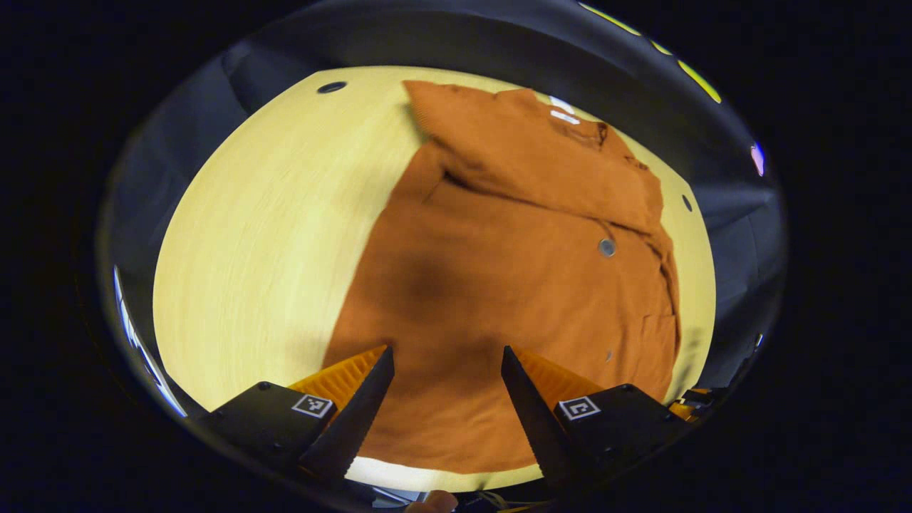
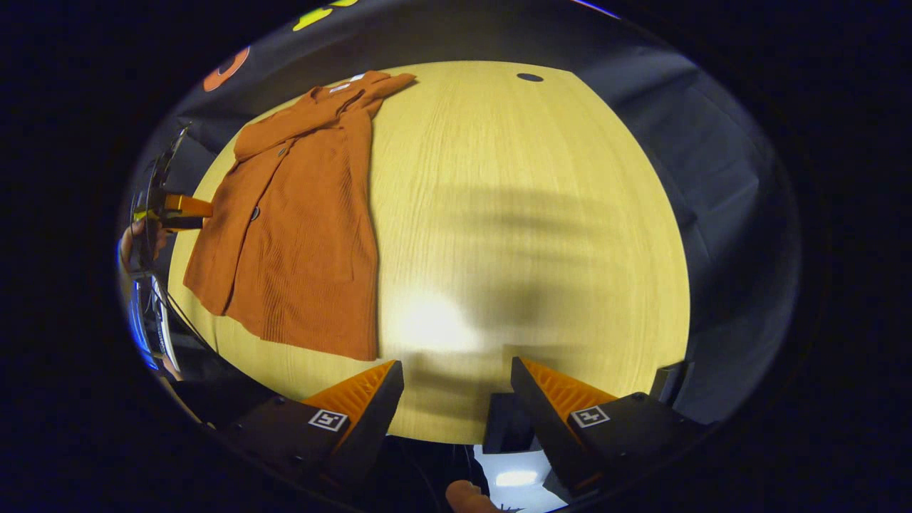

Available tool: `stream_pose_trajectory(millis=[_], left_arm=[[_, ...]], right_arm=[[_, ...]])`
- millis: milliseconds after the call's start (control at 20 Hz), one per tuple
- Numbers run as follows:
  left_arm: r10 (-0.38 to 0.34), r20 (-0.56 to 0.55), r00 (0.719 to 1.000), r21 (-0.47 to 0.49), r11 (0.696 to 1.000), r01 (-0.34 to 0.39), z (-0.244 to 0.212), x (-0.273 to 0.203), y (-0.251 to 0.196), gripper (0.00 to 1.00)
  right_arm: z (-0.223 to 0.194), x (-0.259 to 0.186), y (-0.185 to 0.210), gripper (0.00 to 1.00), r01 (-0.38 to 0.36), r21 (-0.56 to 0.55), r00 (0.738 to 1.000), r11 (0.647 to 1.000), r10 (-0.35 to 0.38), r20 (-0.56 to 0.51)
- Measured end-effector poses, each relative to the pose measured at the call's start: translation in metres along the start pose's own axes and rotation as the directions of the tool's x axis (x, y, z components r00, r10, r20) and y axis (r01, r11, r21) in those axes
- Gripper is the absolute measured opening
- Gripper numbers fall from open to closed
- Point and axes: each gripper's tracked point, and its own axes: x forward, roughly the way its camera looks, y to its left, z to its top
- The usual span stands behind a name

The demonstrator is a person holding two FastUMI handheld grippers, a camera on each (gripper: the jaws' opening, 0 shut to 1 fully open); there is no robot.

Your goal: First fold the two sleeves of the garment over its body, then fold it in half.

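Both sleeves looked already folded across the rust-orange cardigan (image 2: 296, 235), which lay flat at the wooden table's (image 2: 513, 214) left side. The halving fold was left. The left gripper (image 1: 445, 356) hovered over it, spread; the right gripper (image 2: 456, 370) gaped, empty.

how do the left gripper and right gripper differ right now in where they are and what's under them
The left gripper hangs over the orange garment, cloth between its fingertips in its view; the right gripper hangs over bare wooden table, the garment off to its left. The left gripper faces the collar end; the right faces open tabletop. Both are open and hold nothing.
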Motion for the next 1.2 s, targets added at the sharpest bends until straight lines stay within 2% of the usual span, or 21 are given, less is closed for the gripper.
stream_pose_trajectory(millis=[50, 100, 200, 300, 500, 550, 600, 650, 700, 750, 800, 850, 900, 950, 1000, 1050, 1100, 1150, 1200], left_arm=[[0.037, -0.012, 0.999, 0.01, 0.999, -0.037, -0.011, -0.007, 0.024, 0.99], [0.042, -0.026, 0.999, 0.002, 0.999, -0.042, -0.015, -0.011, 0.034, 0.99], [0.033, -0.056, 0.998, -0.024, 0.999, -0.035, -0.02, -0.018, 0.04, 0.99], [0.03, -0.059, 0.998, -0.016, 0.999, -0.031, -0.014, -0.026, 0.039, 0.99], [-0.03, -0.156, 0.987, 0.019, 0.999, 0.033, 0.001, -0.046, 0.01, 0.97], [-0.074, -0.206, 0.976, 0.021, 0.997, 0.08, 0.003, -0.052, -0.004, 0.96], [-0.136, -0.287, 0.948, 0.002, 0.99, 0.143, 0.006, -0.065, -0.029, 0.95], [-0.162, -0.311, 0.936, -0.003, 0.986, 0.169, 0.009, -0.07, -0.039, 0.95], [-0.204, -0.327, 0.923, -0.006, 0.977, 0.214, 0.022, -0.078, -0.055, 1.0], [-0.255, -0.34, 0.905, -0.03, 0.965, 0.261, 0.035, -0.085, -0.071, 0.99], [-0.327, -0.352, 0.877, -0.087, 0.944, 0.317, 0.053, -0.096, -0.093, 0.84], [-0.35, -0.353, 0.868, -0.116, 0.937, 0.33, 0.062, -0.098, -0.103, 0.83], [-0.38, -0.343, 0.859, -0.167, 0.925, 0.343, 0.037, -0.086, -0.065, 0.71], [-0.413, -0.326, 0.851, -0.2, 0.909, 0.365, 0.054, -0.097, -0.091, 0.51], [-0.424, -0.313, 0.85, -0.22, 0.903, 0.37, 0.059, -0.099, -0.094, 0.57], [-0.43, -0.306, 0.849, -0.237, 0.898, 0.37, 0.058, -0.098, -0.101, 0.57], [-0.434, -0.303, 0.848, -0.234, 0.897, 0.376, 0.058, -0.099, -0.104, 0.51], [-0.428, -0.307, 0.85, -0.21, 0.902, 0.378, 0.058, -0.099, -0.107, 0.5], [-0.401, -0.313, 0.861, -0.164, 0.916, 0.367, 0.058, -0.09, -0.109, 0.48]], right_arm=[[0.003, 0.008, 0.005, 0.97, -0.002, -0.016, 1.0, 1.0, 0.001, -0.012], [0.005, 0.012, 0.006, 0.97, -0.005, -0.016, 1.0, 1.0, 0.005, -0.015], [0.014, 0.02, 0.012, 0.94, -0.035, -0.002, 0.999, 0.999, 0.035, -0.024], [0.02, 0.024, 0.014, 0.96, -0.04, 0.005, 0.999, 0.999, 0.04, -0.035], [0.025, 0.02, 0.023, 0.97, -0.099, 0.028, 0.993, 0.995, 0.101, -0.062], [0.026, 0.02, 0.027, 0.97, -0.123, 0.03, 0.99, 0.992, 0.125, -0.071], [0.03, 0.018, 0.035, 0.97, -0.173, 0.047, 0.98, 0.984, 0.177, -0.089], [0.035, 0.017, 0.044, 0.97, -0.23, 0.085, 0.968, 0.969, 0.237, -0.085], [0.039, 0.016, 0.063, 0.95, -0.352, 0.202, 0.924, 0.914, 0.374, -0.079], [0.041, 0.016, 0.079, 0.95, -0.457, 0.34, 0.859, 0.822, 0.507, -0.071], [0.049, 0.014, 0.092, 0.9, -0.553, 0.448, 0.78, 0.702, 0.625, -0.016], [0.052, 0.015, 0.094, 0.9, -0.572, 0.483, 0.759, 0.663, 0.651, 0.006], [0.048, 0.022, 0.092, 0.9, -0.564, 0.472, 0.764, 0.677, 0.645, -0.013], [0.037, 0.025, 0.084, 0.71, -0.546, 0.409, 0.786, 0.731, 0.616, -0.054], [0.029, 0.023, 0.082, 0.62, -0.537, 0.384, 0.783, 0.751, 0.613, -0.102], [0.024, 0.021, 0.087, 0.52, -0.529, 0.381, 0.775, 0.758, 0.614, -0.146], [0.021, 0.023, 0.098, 0.52, -0.529, 0.364, 0.772, 0.767, 0.613, -0.17], [0.021, 0.025, 0.103, 0.51, -0.533, 0.342, 0.777, 0.774, 0.608, -0.166], [0.022, 0.031, 0.104, 0.51, -0.522, 0.314, 0.795, 0.793, 0.586, -0.159]])
